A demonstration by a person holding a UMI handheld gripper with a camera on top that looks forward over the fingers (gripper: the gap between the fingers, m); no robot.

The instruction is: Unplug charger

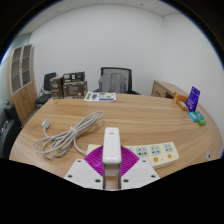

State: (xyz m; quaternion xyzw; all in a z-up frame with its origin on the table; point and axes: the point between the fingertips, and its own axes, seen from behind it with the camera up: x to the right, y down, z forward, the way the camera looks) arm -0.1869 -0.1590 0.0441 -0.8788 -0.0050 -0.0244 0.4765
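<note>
A white charger block [111, 148] stands upright between my gripper's [111, 160] two fingers, and the purple pads [94, 159] press on both its sides. A white power strip [157, 153] with several sockets lies on the wooden table [130, 115], just right of the fingers. Its left end is hidden behind them, so I cannot tell whether the charger still sits in a socket. A white cable [65, 135] lies in loose coils on the table to the left, ending in a plug [45, 124].
Beyond the fingers lie papers [100, 96] at the table's far edge, with a black office chair [115, 78] behind. A purple box [192, 97] and a small teal thing [198, 118] sit far right. A wooden cabinet [20, 75] stands at the left wall.
</note>
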